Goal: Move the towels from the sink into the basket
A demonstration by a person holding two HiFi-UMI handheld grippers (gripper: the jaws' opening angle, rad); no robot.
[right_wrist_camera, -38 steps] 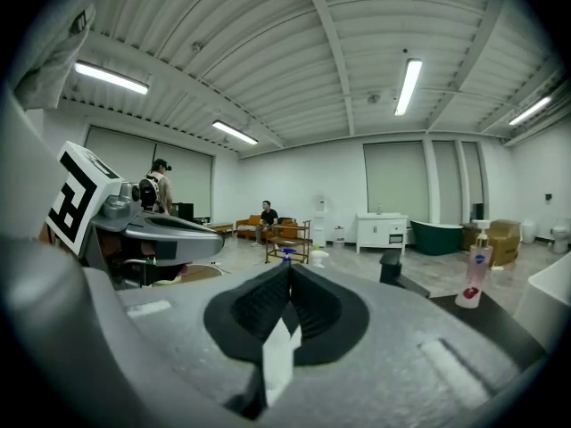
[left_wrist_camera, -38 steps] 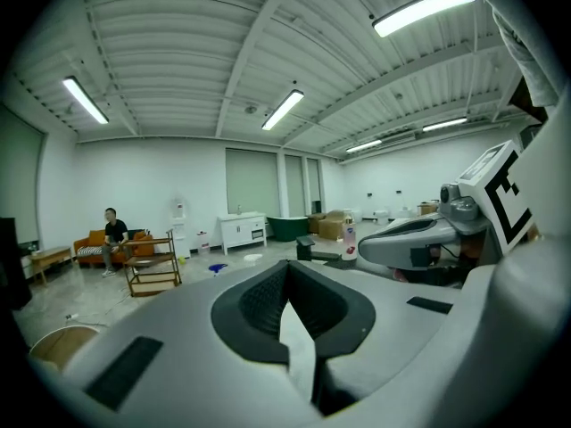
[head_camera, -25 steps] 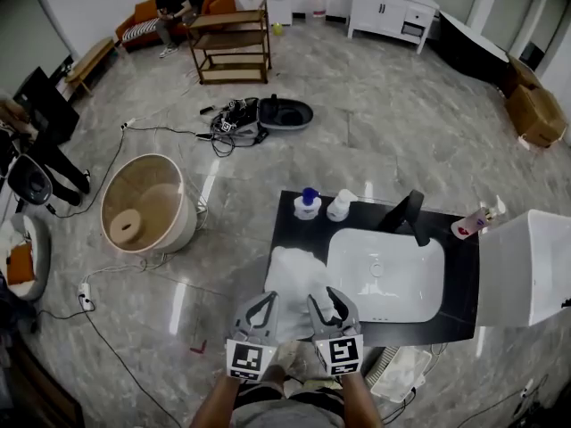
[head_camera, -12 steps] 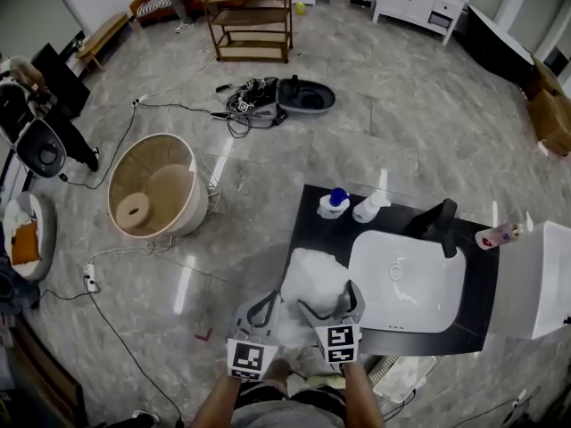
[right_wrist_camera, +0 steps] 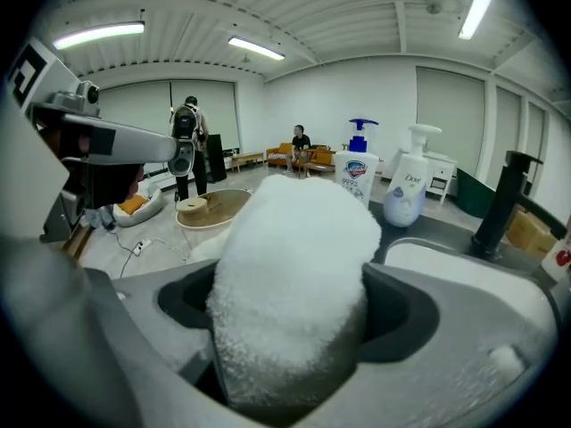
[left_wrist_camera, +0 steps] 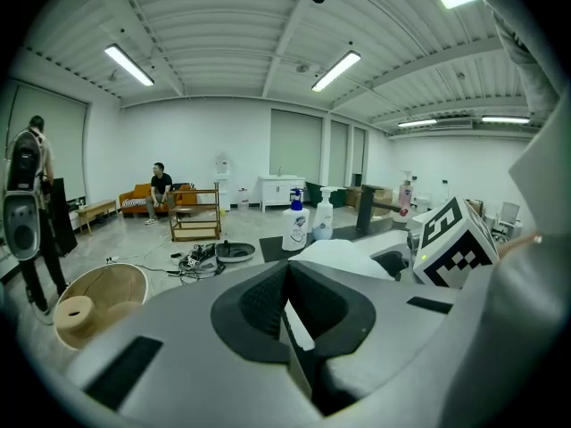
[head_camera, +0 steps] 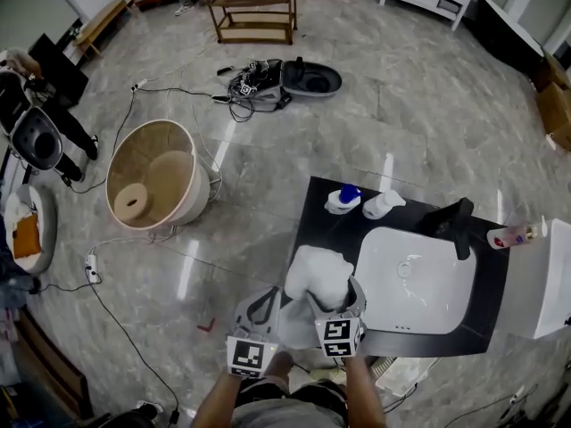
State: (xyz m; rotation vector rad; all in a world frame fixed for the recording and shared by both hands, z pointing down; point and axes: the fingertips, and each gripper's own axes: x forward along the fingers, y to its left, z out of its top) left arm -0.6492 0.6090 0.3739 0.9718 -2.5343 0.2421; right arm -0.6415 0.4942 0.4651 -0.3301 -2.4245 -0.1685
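A white towel (head_camera: 317, 273) lies bunched on the black counter (head_camera: 308, 212), just left of the white sink (head_camera: 446, 315). My right gripper (head_camera: 335, 300) reaches into its near end. In the right gripper view the towel (right_wrist_camera: 299, 283) fills the gap between the jaws, which have just been closing and now press on both its sides. My left gripper (head_camera: 261, 307) sits beside it at the counter's near left corner, jaws shut, with nothing I can make out between them. The wicker basket (head_camera: 201, 194) stands on the floor to the left, also visible as the basket (left_wrist_camera: 125, 279).
The sink basin holds no towels, and a black faucet (head_camera: 457, 221) rises behind it. Two soap bottles (head_camera: 342, 200) stand at the counter's back, a pink bottle (head_camera: 513, 234) at far right. Cables (head_camera: 116, 319) trail over the floor near the basket. A person (left_wrist_camera: 25, 203) stands at left.
Both grippers have come down toward the counter. The towel, lying flatter before, is now heaped up, and the right jaws have spread and closed around its near end.
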